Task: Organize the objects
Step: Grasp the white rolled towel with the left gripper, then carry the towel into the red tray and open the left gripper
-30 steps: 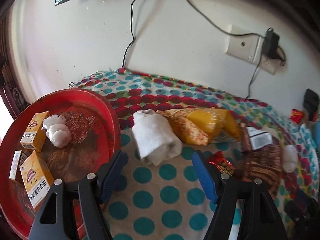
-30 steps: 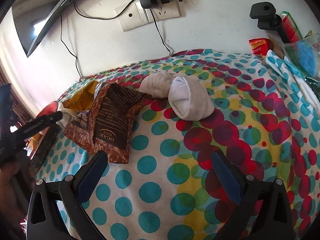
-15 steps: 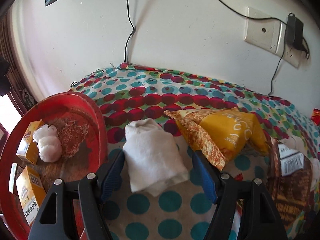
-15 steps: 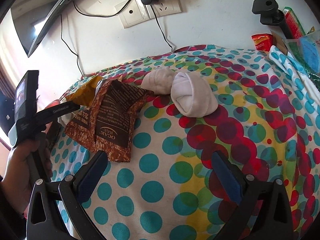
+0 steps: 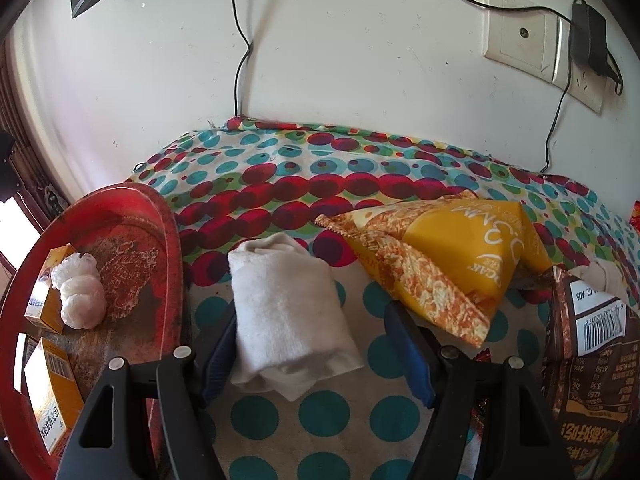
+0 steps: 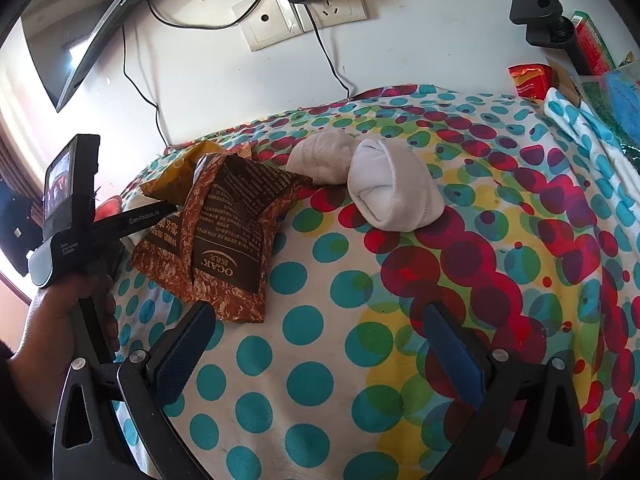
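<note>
While the left gripper [image 5: 310, 344] is standing wide open, a rolled white towel [image 5: 284, 312] is lying between its fingers on the dotted cloth [image 5: 328, 412]; pad contact unclear, no squeeze showing. Red tray [image 5: 160, 224] is crowding its left finger, yellow snack bag [image 5: 452, 264] its right. Right gripper [image 6: 320, 348] is hanging released over bare cloth, brown snack bag [image 6: 224, 240] touching its left fingertip, white sock roll [image 6: 392, 192] further off.
</note>
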### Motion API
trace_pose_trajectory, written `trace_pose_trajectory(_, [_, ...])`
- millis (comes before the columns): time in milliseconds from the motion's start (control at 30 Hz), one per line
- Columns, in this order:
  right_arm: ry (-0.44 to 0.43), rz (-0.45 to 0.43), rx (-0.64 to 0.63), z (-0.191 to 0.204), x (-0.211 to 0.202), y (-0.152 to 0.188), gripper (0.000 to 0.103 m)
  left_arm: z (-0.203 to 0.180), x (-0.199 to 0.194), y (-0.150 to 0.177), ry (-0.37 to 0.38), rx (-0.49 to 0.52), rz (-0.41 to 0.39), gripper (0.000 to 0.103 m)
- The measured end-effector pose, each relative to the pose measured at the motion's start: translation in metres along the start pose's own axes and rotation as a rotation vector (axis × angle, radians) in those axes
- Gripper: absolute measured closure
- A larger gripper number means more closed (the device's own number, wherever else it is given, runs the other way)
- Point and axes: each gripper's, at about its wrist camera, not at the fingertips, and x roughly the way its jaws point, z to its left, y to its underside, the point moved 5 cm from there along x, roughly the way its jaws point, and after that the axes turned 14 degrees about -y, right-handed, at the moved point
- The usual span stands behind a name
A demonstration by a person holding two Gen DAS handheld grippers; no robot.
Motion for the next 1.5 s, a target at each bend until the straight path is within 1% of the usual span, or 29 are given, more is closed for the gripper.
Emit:
trace_pose_trajectory(200, [0.001,0.0,0.001,0.001,0.001,0.0,0.0,0.0,0.003,-0.002,-0.002,-0.007,0.021,0.031])
trace_pose_trajectory(300, [0.001,0.001,0.0,0.001,0.001,0.0,0.0,0.0,0.004,-0.003,-0.005,-0.004,0.022,0.035])
trace_pose_trajectory(400, [0.001,0.0,0.001,0.001,0.001,0.0,0.0,0.003,0.004,-0.004,-0.014,-0.019,0.022,0.046])
trace_pose_trajectory(433, [0.002,0.001,0.0,0.002,0.001,0.0,0.0,0.004,0.004,-0.004,-0.026,-0.023,0.021,0.055])
trace_pose_trajectory(467, [0.001,-0.002,0.0,0.001,0.001,0.0,0.0,0.006,0.004,-0.005,-0.038,-0.023,0.018,0.068])
trace_pose_trajectory(500, [0.001,-0.002,0.0,0.001,0.001,0.0,0.0,0.008,0.003,-0.005,-0.045,-0.016,0.01,0.07])
trace_pose_trajectory(533, [0.0,-0.002,-0.001,0.001,0.001,0.0,0.0,0.009,0.002,-0.005,-0.039,-0.005,0.004,0.076])
trace_pose_trajectory(567, [0.0,0.0,-0.003,0.002,0.002,0.0,0.0,0.01,0.0,-0.005,-0.033,0.007,-0.003,0.079])
trace_pose_trajectory(667, [0.0,0.002,-0.005,0.004,0.005,0.001,0.0,0.02,-0.011,-0.005,-0.005,0.009,-0.015,0.081])
trace_pose_trajectory(867, [-0.002,0.0,-0.002,0.003,0.005,0.001,0.0,0.036,-0.04,0.0,0.051,-0.005,-0.063,0.081])
trace_pose_trajectory(967, [-0.005,-0.001,0.0,0.004,0.005,0.001,0.0,0.04,-0.059,0.008,0.089,0.02,-0.08,0.081])
trace_pose_trajectory(1033, [-0.009,-0.003,0.003,0.003,0.005,0.001,0.0,0.046,-0.071,0.013,0.111,0.017,-0.092,0.081])
trace_pose_trajectory(1167, [-0.01,-0.003,0.003,0.003,0.005,0.001,0.0,0.057,-0.088,0.026,0.127,0.017,-0.097,0.081])
trace_pose_trajectory(1333, [-0.012,-0.004,0.004,0.003,0.005,0.002,0.0,0.087,-0.103,0.05,0.137,-0.022,-0.098,0.081])
trace_pose_trajectory(1400, [-0.015,-0.005,0.006,0.003,0.005,0.002,0.0,0.105,-0.103,0.061,0.118,-0.03,-0.096,0.081])
trace_pose_trajectory(1500, [-0.016,-0.005,0.006,0.002,0.005,0.002,0.0,0.142,-0.096,0.079,0.071,-0.054,-0.074,0.081])
